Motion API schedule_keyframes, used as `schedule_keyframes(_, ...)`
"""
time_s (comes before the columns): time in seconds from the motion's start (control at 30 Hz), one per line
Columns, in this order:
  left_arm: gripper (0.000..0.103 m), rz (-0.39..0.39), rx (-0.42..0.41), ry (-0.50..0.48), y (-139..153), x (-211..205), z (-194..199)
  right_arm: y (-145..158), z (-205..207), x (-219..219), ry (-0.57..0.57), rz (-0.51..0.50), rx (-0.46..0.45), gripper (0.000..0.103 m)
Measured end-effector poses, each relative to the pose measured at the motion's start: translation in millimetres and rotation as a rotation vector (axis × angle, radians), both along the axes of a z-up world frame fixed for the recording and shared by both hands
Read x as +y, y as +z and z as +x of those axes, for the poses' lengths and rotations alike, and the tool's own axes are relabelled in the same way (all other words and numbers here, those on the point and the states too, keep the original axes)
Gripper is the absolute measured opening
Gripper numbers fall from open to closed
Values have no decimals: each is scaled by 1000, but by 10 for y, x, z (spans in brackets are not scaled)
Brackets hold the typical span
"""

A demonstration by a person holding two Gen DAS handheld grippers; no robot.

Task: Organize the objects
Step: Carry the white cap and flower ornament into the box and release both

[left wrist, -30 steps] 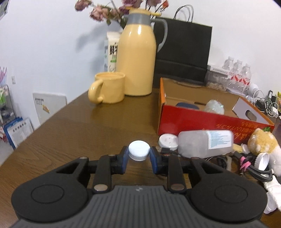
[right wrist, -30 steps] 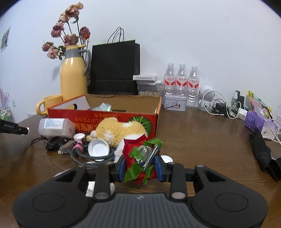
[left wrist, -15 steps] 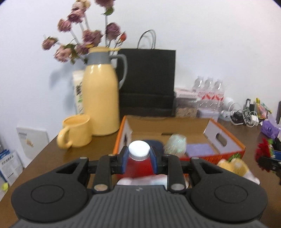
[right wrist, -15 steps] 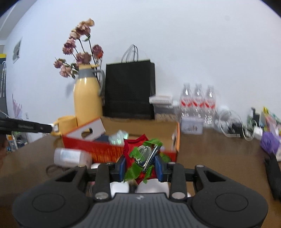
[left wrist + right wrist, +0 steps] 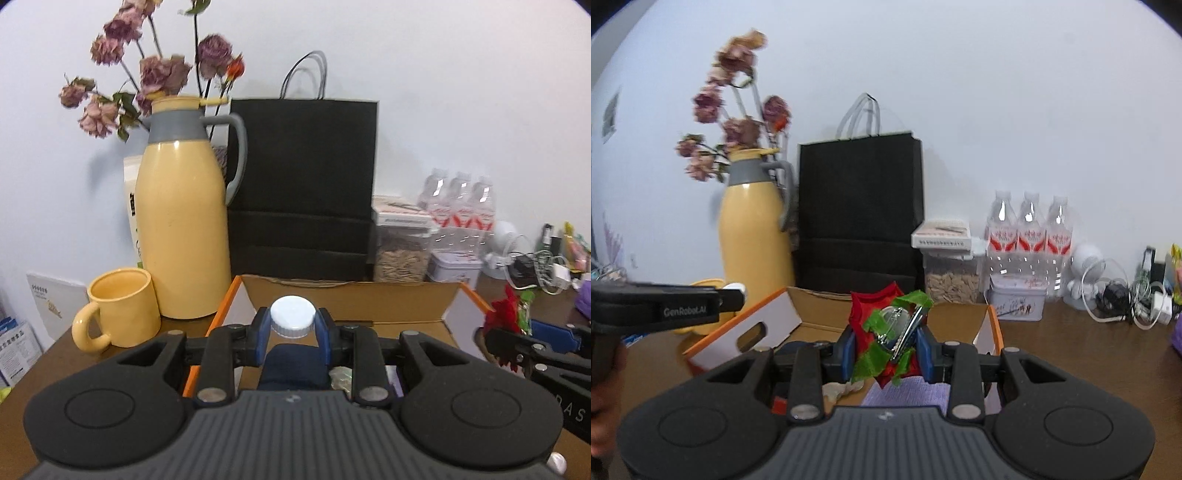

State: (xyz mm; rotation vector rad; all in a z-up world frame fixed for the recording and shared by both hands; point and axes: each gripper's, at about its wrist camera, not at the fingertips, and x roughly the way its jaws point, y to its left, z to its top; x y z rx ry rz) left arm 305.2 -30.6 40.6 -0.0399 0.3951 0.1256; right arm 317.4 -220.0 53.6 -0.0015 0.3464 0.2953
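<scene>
Over open cardboard box [image 5: 354, 295]: left tongs [image 5: 292, 334] clamping white cap [image 5: 293, 316].

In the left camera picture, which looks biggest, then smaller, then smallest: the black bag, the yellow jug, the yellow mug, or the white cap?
1. Black bag
2. Yellow jug
3. Yellow mug
4. White cap, though it sits closest to the camera, so it really is tiny.

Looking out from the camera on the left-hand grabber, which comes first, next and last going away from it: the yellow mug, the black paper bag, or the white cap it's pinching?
1. The white cap, pinched in the left gripper.
2. The yellow mug, off to the left on the table, in front of the jug.
3. The black paper bag, standing behind the cardboard box, by the wall.
</scene>
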Motion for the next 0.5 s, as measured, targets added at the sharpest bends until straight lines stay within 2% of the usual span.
schedule_keyframes(0.17, 27, 11, 75, 8, -173, 49, 191, -225, 178, -10, -15, -18, 63, 32)
schedule_keyframes(0.43, 27, 22, 100, 7, -256, 42, 229, -330, 235, 42, -9, -47, 96, 32)
schedule_keyframes(0.5, 46, 28, 104, 4, -263, 20, 230, -349, 240, 51, -4, -53, 110, 34)
